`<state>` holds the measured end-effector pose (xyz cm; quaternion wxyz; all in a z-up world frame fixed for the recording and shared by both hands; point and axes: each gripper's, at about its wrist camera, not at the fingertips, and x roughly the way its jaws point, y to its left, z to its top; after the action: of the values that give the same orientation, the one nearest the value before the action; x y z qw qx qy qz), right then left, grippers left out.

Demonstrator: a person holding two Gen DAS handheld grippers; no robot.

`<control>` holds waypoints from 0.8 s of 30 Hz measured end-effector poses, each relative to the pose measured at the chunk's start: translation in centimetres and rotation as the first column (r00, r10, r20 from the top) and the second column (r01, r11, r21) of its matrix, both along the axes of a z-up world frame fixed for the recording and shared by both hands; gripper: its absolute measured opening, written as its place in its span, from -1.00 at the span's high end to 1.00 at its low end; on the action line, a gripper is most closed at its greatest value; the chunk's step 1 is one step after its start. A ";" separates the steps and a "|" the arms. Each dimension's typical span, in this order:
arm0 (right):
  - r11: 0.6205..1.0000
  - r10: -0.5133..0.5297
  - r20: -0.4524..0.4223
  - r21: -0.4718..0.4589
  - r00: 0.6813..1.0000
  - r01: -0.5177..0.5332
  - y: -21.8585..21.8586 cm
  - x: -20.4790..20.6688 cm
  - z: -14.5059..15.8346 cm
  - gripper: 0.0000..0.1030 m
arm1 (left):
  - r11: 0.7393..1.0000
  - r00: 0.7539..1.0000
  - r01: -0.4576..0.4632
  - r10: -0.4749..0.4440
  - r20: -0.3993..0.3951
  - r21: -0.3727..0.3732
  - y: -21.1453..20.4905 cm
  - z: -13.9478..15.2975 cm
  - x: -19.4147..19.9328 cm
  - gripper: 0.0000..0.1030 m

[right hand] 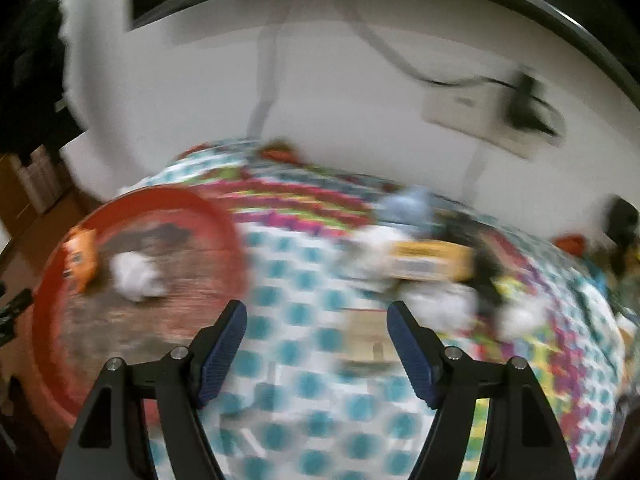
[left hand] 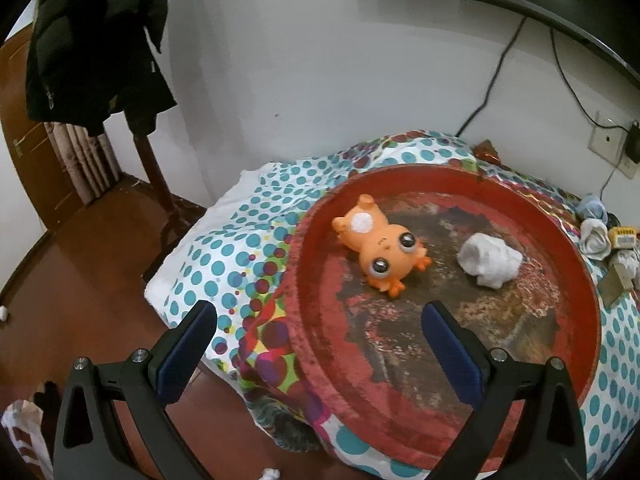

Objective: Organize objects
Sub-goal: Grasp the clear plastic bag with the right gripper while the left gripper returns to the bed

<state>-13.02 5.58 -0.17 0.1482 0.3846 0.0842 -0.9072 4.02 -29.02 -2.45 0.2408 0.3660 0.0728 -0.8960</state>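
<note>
A worn red round tray (left hand: 576, 280) lies on the dotted bedspread. In it an orange toy frog (left hand: 382, 246) lies on its back beside a balled white sock (left hand: 489, 260). My left gripper (left hand: 318, 320) hovers open over the tray's near left rim, nothing between its fingers. The right wrist view is motion-blurred: the tray (right hand: 224, 216) with the frog (right hand: 80, 258) and sock (right hand: 136, 274) is at the left. My right gripper (right hand: 316, 320) stands open and empty above the bedspread, with a yellow box (right hand: 432, 262) and white socks (right hand: 448, 304) ahead of it.
Rolled socks (left hand: 596, 236), a yellow box (left hand: 623, 237) and a flat tan card (left hand: 614, 286) lie right of the tray. A blurred tan card (right hand: 368, 340) lies by the right gripper. Dark coat (left hand: 96, 36) hangs left; wall socket (left hand: 616, 142) with cables at right. Wooden floor (left hand: 80, 280) beside the bed.
</note>
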 end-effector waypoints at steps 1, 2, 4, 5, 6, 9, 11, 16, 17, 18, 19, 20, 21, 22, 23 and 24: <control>0.999 -0.036 0.002 0.000 0.999 0.036 1.6 -0.4 -0.1 -0.45 | 1.000 1.000 0.006 -0.006 0.002 -0.002 0.2 0.0 -0.1 -0.98; 0.998 -0.069 0.003 0.001 0.998 0.069 3.1 -0.8 -0.2 -0.45 | 1.000 1.000 0.011 -0.011 0.001 -0.004 0.4 0.0 -0.1 -0.98; 0.989 -0.148 0.010 0.007 0.989 0.148 6.3 -1.7 -0.7 -0.45 | 1.000 1.000 0.019 -0.019 0.003 -0.006 0.8 0.0 -0.2 -0.98; 0.983 -0.185 0.022 0.005 0.982 0.185 8.0 -2.3 -1.1 -0.45 | 1.000 1.000 0.024 -0.024 0.003 -0.011 1.0 0.0 -0.2 -0.98; 0.977 -0.212 0.032 0.001 0.977 0.212 9.3 -2.6 -1.5 -0.45 | 0.999 1.000 0.028 -0.027 0.005 -0.018 1.2 0.0 -0.3 -0.98; 0.959 -0.281 0.068 -0.019 0.957 0.282 12.1 -3.7 -2.6 -0.45 | 0.998 0.999 0.045 -0.045 0.013 -0.032 1.8 -0.1 -0.6 -0.98; 0.943 -0.322 0.098 -0.056 0.942 0.328 13.6 -4.7 -3.4 -0.45 | 0.998 0.999 0.053 -0.053 0.011 -0.041 2.1 -0.1 -0.6 -0.98; 0.913 -0.376 0.132 -0.119 0.917 0.391 15.2 -7.2 -4.3 -0.45 | 0.995 0.996 0.084 -0.085 -0.006 -0.047 3.1 0.4 -0.6 -0.98; 0.908 -0.385 0.136 -0.119 0.913 0.401 15.1 -7.7 -4.5 -0.45 | 0.995 0.996 0.090 -0.091 -0.009 -0.045 3.3 0.4 -0.6 -0.98; 0.906 -0.389 0.141 -0.118 0.910 0.406 15.0 -8.2 -4.8 -0.45 | 0.994 0.995 0.098 -0.098 -0.011 -0.046 3.6 0.5 -0.7 -0.98; 0.904 -0.395 0.145 -0.112 0.907 0.412 14.9 -8.6 -5.0 -0.45 | 0.994 0.995 0.100 -0.101 -0.012 -0.047 3.8 0.7 -0.7 -0.98; 0.902 -0.402 0.149 -0.107 0.903 0.419 14.8 -9.0 -5.2 -0.45 | 0.993 0.994 0.105 -0.106 -0.009 -0.049 4.1 0.8 -0.9 -0.98; 0.900 -0.409 0.154 -0.098 0.900 0.425 14.7 -9.5 -5.7 -0.45 | 0.992 0.993 0.115 -0.116 -0.007 -0.054 4.5 0.8 -1.0 -0.98; 0.897 -0.418 0.154 -0.087 0.895 0.434 14.6 -9.7 -5.9 -0.45 | 0.991 0.992 0.123 -0.123 -0.005 -0.059 4.8 0.9 -1.1 -0.98; 0.893 -0.430 0.152 -0.074 0.890 0.444 14.4 -9.9 -6.2 -0.45 | 0.989 0.991 0.131 -0.131 0.003 -0.070 5.2 0.9 -1.3 -0.99; 0.891 -0.438 0.148 -0.062 0.887 0.450 14.3 -10.2 -6.5 -0.45 | 0.986 0.990 0.142 -0.141 0.012 -0.087 5.7 0.9 -1.5 -0.99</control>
<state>-23.20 19.88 -6.70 -0.0402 0.4443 -0.0587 -0.8930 2.53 -23.34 -1.50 0.1926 0.3618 0.0067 -0.9121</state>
